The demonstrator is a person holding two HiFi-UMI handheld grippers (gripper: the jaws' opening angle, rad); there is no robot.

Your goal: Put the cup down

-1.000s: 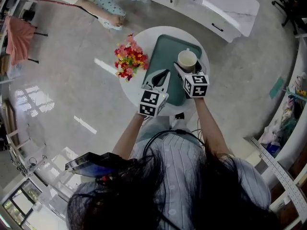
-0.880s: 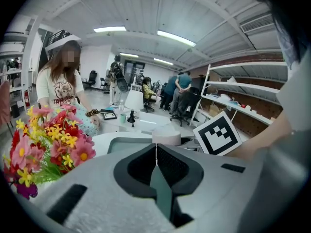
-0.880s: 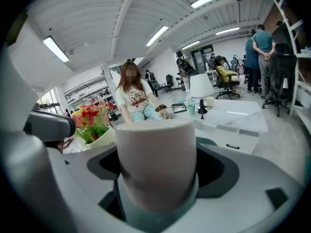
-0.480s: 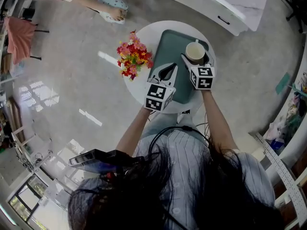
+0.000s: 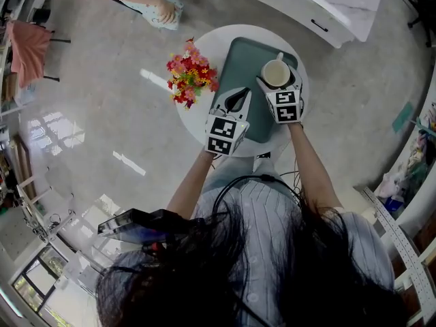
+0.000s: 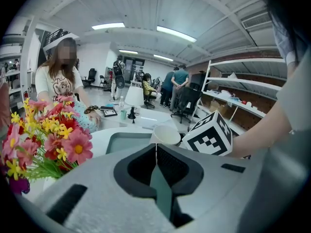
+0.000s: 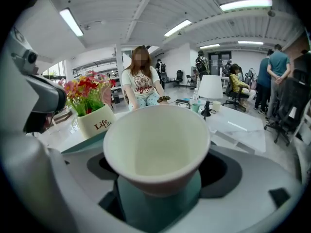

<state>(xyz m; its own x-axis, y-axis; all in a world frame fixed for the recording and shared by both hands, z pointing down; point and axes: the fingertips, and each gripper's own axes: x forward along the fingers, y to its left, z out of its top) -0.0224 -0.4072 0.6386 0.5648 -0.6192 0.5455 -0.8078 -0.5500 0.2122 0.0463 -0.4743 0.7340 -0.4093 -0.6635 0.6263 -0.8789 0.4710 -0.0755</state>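
The cup point(image 7: 156, 144) hides its own base (touching the tray point(image 5: 240, 67) or not, unclear)

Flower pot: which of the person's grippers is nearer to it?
Left. The left gripper is over the tray beside the flower pot; the right gripper, holding the cup, is farther across the tray.

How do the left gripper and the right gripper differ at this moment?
The left gripper has its jaws together on nothing; the right gripper is shut on the white cup. The left gripper is over the left side of the tray, the right gripper farther along its right side. Both carry a marker cube.
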